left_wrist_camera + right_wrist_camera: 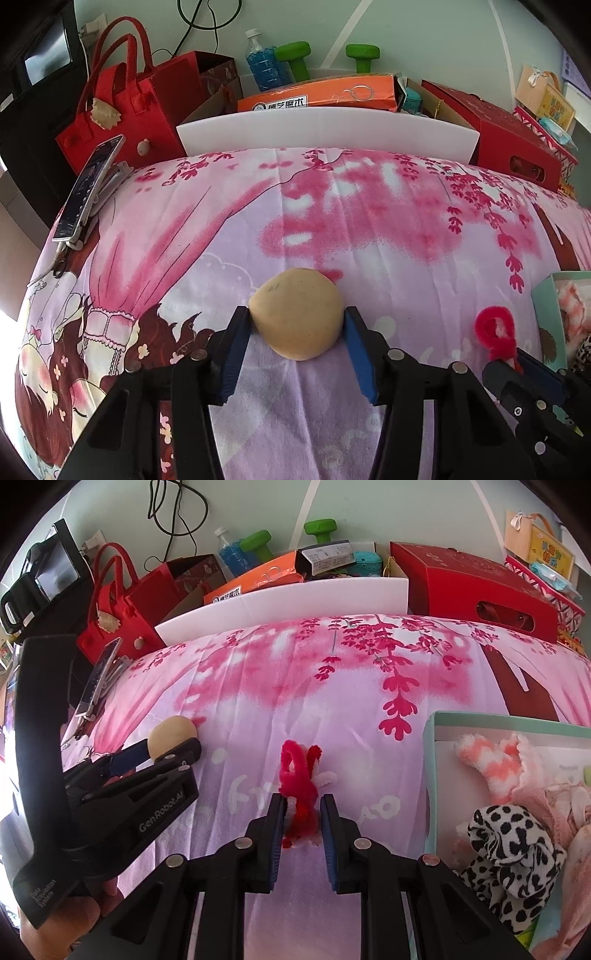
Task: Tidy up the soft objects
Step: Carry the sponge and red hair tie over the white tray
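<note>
My left gripper (297, 314) is shut on a tan soft ball (297, 314), its blue pads pressing both sides, just above the pink bedsheet (332, 206). The ball also shows in the right wrist view (171, 734). My right gripper (303, 805) is shut on a red and pink fuzzy pipe-cleaner toy (301, 771), also seen in the left wrist view (496, 332). A pale green box (430, 738) at the right holds a pink striped plush piece (491, 760) and a black-and-white spotted scrunchie (513, 853).
A phone on a clip stand (86, 184) sits at the bed's left edge. A white board (325, 129) borders the far side, with a red felt bag (122, 107), orange box (317, 96), red carton (517, 140) and green dumbbells (295, 55) behind.
</note>
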### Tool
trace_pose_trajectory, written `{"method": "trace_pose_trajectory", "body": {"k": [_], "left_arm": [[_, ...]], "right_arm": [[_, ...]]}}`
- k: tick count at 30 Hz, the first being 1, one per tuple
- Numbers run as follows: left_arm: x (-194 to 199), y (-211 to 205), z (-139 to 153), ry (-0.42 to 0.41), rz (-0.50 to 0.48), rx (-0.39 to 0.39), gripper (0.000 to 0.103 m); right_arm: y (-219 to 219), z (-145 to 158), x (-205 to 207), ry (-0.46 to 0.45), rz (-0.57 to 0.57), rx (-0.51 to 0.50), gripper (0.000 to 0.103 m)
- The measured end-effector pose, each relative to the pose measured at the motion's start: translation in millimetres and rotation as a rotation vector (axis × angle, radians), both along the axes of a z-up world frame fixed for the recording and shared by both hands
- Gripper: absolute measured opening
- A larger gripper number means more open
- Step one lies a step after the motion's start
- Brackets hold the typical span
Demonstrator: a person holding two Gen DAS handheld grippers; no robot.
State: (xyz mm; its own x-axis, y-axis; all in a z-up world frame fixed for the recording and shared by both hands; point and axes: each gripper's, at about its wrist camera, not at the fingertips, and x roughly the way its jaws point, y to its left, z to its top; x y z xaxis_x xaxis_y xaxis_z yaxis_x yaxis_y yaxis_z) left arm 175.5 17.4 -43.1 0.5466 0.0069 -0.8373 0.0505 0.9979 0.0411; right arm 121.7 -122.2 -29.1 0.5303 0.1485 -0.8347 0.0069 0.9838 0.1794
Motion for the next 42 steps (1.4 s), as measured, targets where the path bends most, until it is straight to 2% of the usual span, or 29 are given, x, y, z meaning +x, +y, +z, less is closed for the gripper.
{"method": "trace_pose_trajectory", "body": {"k": [12, 24, 30, 36, 39, 42], "left_arm": [[-9, 2, 21, -0.022, 0.014, -0.020, 0.052], [-51, 7, 79, -0.101, 0.045, -0.096, 0.052], [-81, -10, 105, -0.136, -0.023, -0.126, 0.052], [-107, -38, 124, -0.170, -0.122, -0.179, 0.052], [-120, -56, 123, -0.151, -0.183, -0.192, 0.052], [-131, -80, 115, -0.123, -0.252, -0.179, 0.052]], "right_arm": [[-1, 8, -3, -0.023, -0.001, -0.008, 0.021], [-15, 63, -34, -0.164, -0.022, -0.003, 0.021], [-28, 92, -62, -0.234, -0.061, -0.013, 0.021], [-58, 123, -96, -0.291, -0.156, -0.044, 0.021], [-82, 129, -111, -0.283, -0.244, -0.054, 0.021], [-108, 121, -119, -0.235, -0.324, -0.028, 0.021]]}}
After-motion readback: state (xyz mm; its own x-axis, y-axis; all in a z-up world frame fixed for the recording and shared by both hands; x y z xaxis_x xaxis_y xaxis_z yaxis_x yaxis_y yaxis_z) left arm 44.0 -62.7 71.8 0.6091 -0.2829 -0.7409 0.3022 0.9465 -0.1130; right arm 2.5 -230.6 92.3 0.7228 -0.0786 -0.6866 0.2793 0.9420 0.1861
